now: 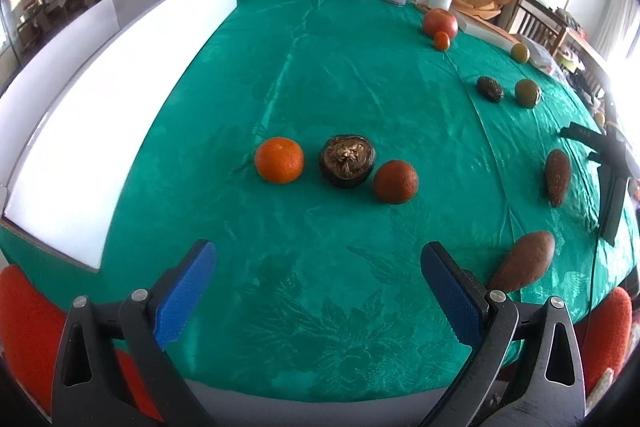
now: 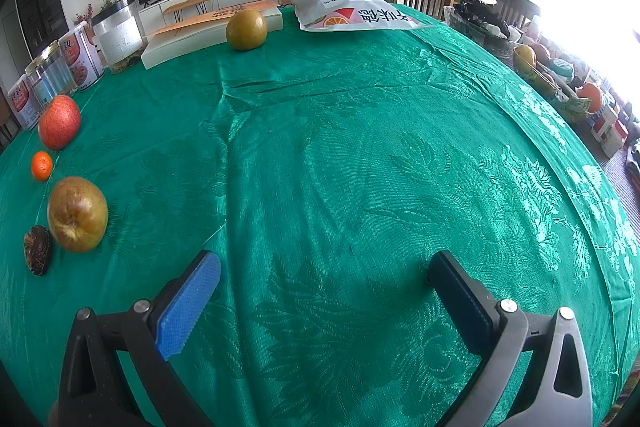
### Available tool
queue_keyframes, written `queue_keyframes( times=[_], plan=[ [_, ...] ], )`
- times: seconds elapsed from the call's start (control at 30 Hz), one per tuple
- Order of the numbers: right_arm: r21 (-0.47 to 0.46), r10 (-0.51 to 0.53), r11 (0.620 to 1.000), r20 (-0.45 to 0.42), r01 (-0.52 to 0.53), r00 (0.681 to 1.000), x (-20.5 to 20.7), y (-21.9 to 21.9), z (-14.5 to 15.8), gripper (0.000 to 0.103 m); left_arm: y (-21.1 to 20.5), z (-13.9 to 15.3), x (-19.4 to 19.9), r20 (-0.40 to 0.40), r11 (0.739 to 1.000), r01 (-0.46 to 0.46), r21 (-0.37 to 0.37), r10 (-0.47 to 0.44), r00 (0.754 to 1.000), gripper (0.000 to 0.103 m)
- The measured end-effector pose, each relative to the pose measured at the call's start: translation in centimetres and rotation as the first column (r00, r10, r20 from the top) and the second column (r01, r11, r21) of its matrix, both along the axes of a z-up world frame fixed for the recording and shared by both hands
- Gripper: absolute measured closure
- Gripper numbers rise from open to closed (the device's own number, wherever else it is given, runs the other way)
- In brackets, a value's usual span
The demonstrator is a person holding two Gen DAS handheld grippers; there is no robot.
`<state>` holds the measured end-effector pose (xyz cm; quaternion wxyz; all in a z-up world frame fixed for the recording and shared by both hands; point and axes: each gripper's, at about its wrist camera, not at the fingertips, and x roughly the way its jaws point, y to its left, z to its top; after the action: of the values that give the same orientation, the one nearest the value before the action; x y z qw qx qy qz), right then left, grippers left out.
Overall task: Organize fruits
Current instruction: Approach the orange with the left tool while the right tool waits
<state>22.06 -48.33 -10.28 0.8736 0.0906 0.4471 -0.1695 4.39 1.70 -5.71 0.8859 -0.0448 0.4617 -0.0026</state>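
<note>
Green damask tablecloth, glossy, bears scattered fruit. Round pebbled orange, dark wrinkled brown fruit and reddish orange sit in a row, apparently grouped. Left gripper and right gripper: blue-padded jaws spread wide, empty. Smooth russet apple lies left.

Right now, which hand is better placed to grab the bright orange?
Left. Its open gripper faces the bright orange directly ahead. The right gripper, also open, faces bare green tablecloth.
</note>
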Motion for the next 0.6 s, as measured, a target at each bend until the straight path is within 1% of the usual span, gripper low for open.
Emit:
queue_keyframes(
  times=[0.07,0.2,0.37,0.6],
  plan=[
    [0.0,0.0,1.0,0.0,0.0,1.0,-0.02,0.04,0.0,0.0,0.2,0.22,-0.12,0.017,1.0,-0.011,0.009,0.01,1.0,0.001],
    [0.0,0.0,1.0,0.0,0.0,1.0,0.09,-0.17,-0.02,0.0,0.25,-0.42,0.32,-0.019,1.0,-0.01,-0.002,0.01,1.0,0.001],
    [0.0,0.0,1.0,0.0,0.0,1.0,-0.01,0.02,0.0,0.0,0.17,-0.16,0.04,0.0,1.0,-0.008,0.007,0.008,1.0,0.001],
    [0.0,0.001,1.0,0.0,-0.001,1.0,0.03,-0.03,-0.01,0.0,0.53,-0.27,0.07,-0.009,1.0,-0.02,-0.002,0.02,1.0,0.001]
  ],
)
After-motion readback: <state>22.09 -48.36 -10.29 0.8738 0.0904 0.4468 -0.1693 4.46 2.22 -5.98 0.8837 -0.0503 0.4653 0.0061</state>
